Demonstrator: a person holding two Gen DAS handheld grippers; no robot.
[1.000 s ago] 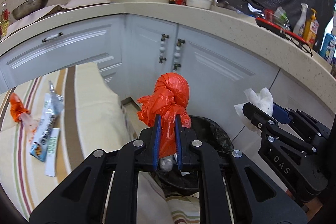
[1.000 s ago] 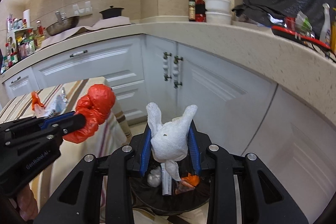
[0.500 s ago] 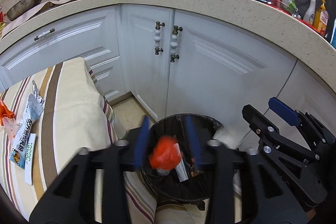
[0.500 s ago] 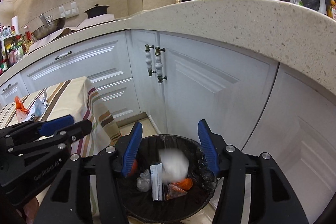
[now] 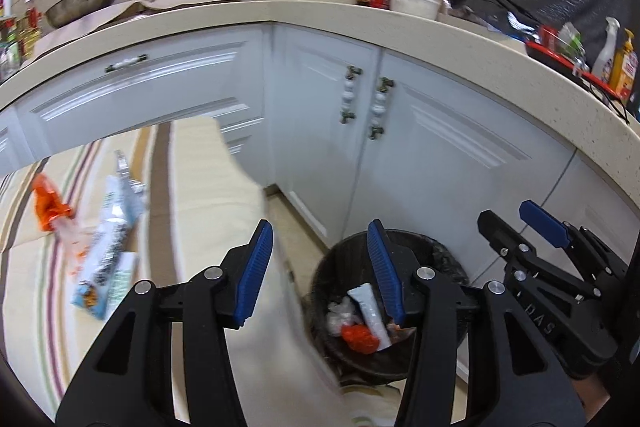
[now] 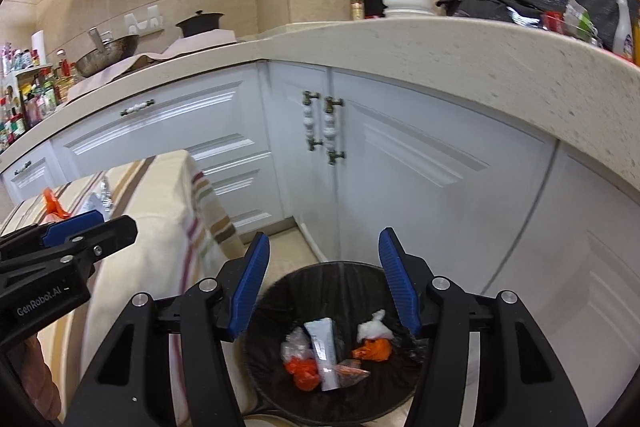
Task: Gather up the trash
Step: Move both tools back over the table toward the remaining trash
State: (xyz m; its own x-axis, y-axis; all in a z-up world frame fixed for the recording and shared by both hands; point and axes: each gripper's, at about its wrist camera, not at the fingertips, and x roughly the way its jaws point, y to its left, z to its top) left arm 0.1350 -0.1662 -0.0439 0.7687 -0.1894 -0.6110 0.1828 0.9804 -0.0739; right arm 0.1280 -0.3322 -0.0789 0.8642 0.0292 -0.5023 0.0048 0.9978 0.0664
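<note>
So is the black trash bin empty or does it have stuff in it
Not empty. The right wrist view looks into the black trash bin and shows a red bag, a white tube and a white tissue at the bottom.

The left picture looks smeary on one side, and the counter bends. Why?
Left wrist view: motion blur smears the wrappers and tablecloth; the bin is sharper. Right wrist view: mostly sharp. Both: fisheye lens curves the counter, dark corners.

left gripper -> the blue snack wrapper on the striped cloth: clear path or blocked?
Probably clear. The left gripper is open and empty beside the bin. The blue snack wrapper lies flat on the striped cloth, uncovered, with only an orange scrap beside it; nothing stands between.
</note>
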